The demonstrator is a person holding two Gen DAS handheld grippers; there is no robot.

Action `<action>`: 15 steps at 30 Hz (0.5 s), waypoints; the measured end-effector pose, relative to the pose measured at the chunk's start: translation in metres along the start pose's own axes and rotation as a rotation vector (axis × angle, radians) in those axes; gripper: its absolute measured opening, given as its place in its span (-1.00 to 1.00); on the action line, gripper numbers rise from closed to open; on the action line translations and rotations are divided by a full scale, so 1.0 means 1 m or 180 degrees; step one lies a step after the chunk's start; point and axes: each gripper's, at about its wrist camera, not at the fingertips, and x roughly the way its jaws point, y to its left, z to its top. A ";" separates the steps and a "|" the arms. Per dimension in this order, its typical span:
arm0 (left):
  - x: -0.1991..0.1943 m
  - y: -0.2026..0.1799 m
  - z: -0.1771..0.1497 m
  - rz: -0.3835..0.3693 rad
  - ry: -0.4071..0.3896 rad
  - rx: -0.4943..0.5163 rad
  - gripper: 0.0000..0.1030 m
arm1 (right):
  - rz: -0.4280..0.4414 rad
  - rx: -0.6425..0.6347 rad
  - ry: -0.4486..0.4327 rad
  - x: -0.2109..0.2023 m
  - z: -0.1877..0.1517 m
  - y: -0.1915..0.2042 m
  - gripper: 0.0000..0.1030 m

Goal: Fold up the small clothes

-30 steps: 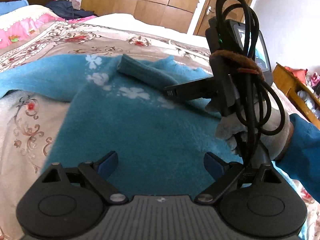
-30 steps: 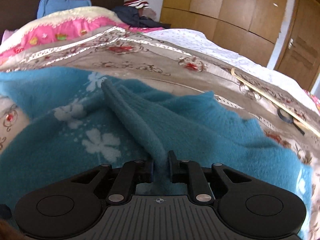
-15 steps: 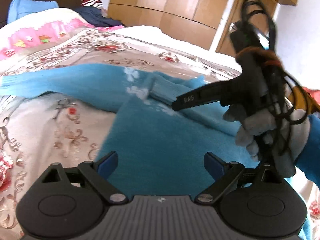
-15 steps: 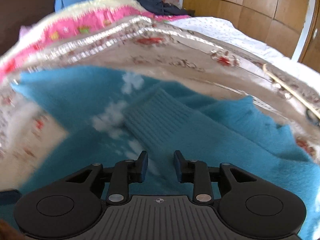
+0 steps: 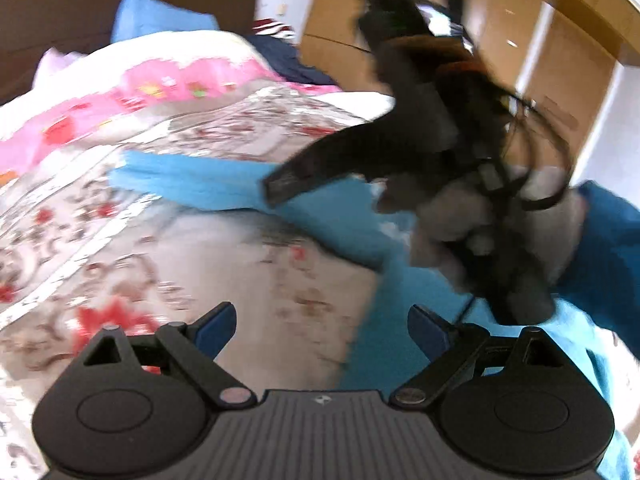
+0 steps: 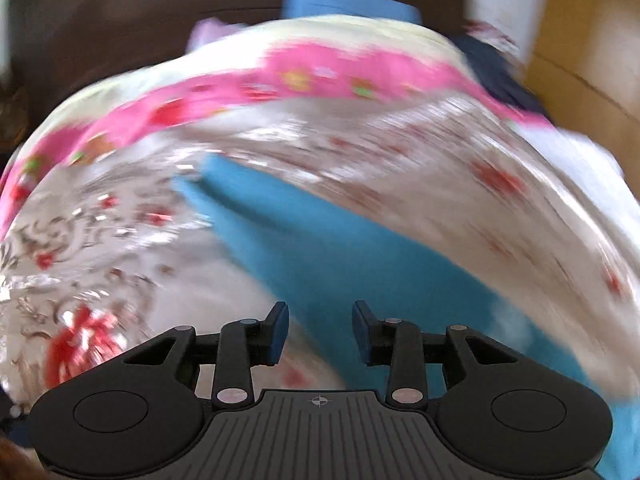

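Right wrist view: blue fleece sweater (image 6: pixel 304 248) flat on floral bedspread (image 6: pixel 120 248), blurred; right gripper (image 6: pixel 320 332) fingers opening, empty; left gripper (image 5: pixel 322 330) fingers spread, empty.

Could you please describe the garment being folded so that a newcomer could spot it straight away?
Look at the bed's floral bedspread. Across it lies the blue sweater, one long sleeve stretched out flat. Its plain, fuzzy turquoise stands out against the pale, red-flowered spread and the pink quilt behind.

Blue fleece garment (image 6: pixel 320 248) on bedspread (image 6: pixel 460 200)
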 end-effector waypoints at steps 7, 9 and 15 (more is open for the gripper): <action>-0.012 0.048 0.005 0.0178 -0.0110 -0.0296 0.97 | -0.0162 -0.1121 -0.0062 0.070 0.037 0.083 -0.08; -0.010 0.057 0.003 0.0208 -0.0103 -0.0365 0.97 | -0.0276 -0.1205 -0.0017 0.091 0.041 0.092 -0.14; -0.003 0.058 0.004 0.0224 -0.0051 -0.0405 0.97 | -0.0333 -0.0910 0.0021 0.109 0.055 0.098 -0.81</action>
